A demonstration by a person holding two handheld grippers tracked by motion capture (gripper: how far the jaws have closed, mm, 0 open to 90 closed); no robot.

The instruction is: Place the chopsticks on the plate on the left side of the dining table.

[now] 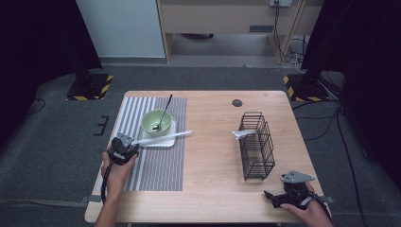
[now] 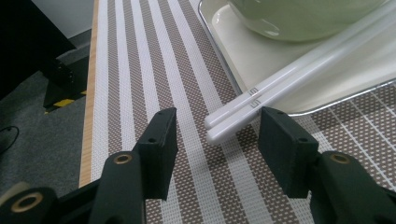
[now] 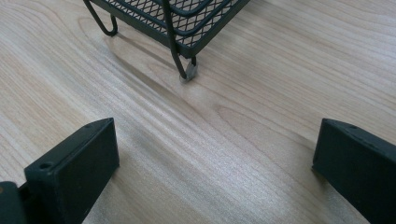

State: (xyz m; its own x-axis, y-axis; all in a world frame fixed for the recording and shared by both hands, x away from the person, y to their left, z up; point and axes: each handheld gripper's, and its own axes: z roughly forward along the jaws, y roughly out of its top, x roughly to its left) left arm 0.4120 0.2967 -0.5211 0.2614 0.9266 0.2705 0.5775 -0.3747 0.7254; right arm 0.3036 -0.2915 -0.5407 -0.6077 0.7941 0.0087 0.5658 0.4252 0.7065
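Note:
My left gripper (image 1: pixel 133 144) (image 2: pixel 217 126) rests low over the striped placemat (image 1: pixel 156 165) (image 2: pixel 154 70) with its jaws open. The near ends of a pair of white chopsticks (image 1: pixel 163 137) (image 2: pixel 289 77) lie just ahead in the gap, close to the right jaw, and no pad presses them. The chopsticks rest across a white tray (image 1: pixel 161 142) (image 2: pixel 243 56) that carries a green bowl (image 1: pixel 157 122) (image 2: pixel 299 18) with a black spoon (image 1: pixel 164 112) in it. My right gripper (image 1: pixel 270 198) (image 3: pixel 215 154) stands wide open over bare wood, empty, near the black wire basket (image 1: pixel 257 144) (image 3: pixel 187 18).
A white utensil (image 1: pixel 243 134) sticks out of the basket's far end. A round cable port (image 1: pixel 237 102) sits at the table's back edge. The basket's near foot (image 3: pixel 189 70) stands just ahead of my right jaws. The left table edge (image 2: pixel 88 116) runs beside the placemat.

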